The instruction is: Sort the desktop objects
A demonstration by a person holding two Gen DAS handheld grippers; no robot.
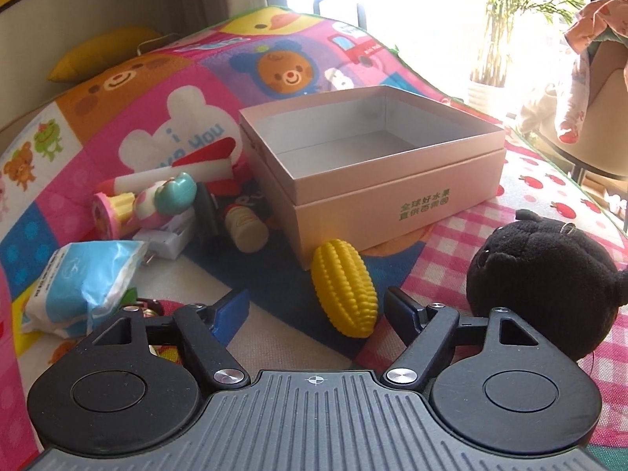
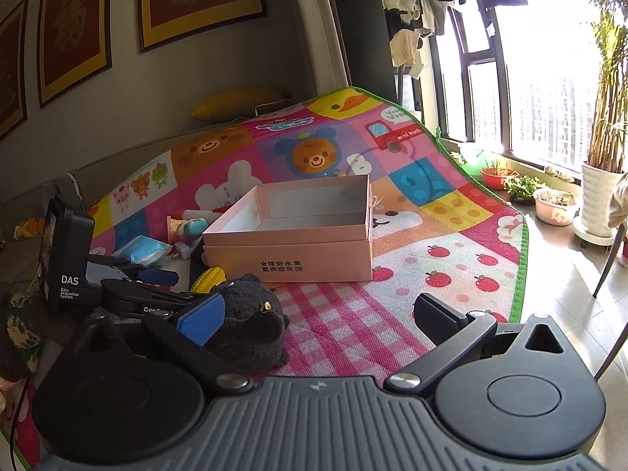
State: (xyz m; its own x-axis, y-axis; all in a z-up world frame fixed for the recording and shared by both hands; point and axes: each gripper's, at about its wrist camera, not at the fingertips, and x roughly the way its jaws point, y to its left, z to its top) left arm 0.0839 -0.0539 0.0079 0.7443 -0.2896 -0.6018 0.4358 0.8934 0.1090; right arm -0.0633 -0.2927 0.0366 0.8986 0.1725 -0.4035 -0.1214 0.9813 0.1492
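- Left gripper (image 1: 318, 306): jaws are spread wide, holding nothing. It hovers low over the mat, w/ the toy corn between the two fingers but not touched by them.
- Toy corn (image 1: 345, 286): yellow, lies on the mat just in front of the near corner of the box, one end close to the box wall. In the right wrist view (image 2: 208, 278) only a part shows, behind the left gripper.
- Right gripper (image 2: 318, 314): jaws also spread wide, nothing between the pads. Its blue pad (image 2: 201, 318) stands in front of the black plush toy; I cannot tell if it touches.
- Black plush toy (image 1: 545, 286): round, sits on the pink checked part of the mat, to the right of the corn and near the box front. In the right wrist view (image 2: 251, 324) it shows a small gold eye.
- Pink box (image 1: 392, 192): open, nothing visible inside, green characters on the front wall. It stands in the middle of the mat.
- Left of the box is a pile: tissue pack (image 1: 82, 286), white charger plug (image 1: 168, 237), small bottle toy (image 1: 245, 227), pastel doll figure (image 1: 165, 200), red-white rocket toy (image 1: 184, 168). They lie close together, some touching.
- Play mat (image 1: 157, 90): colourful, w/ bears and a truck, under everything.
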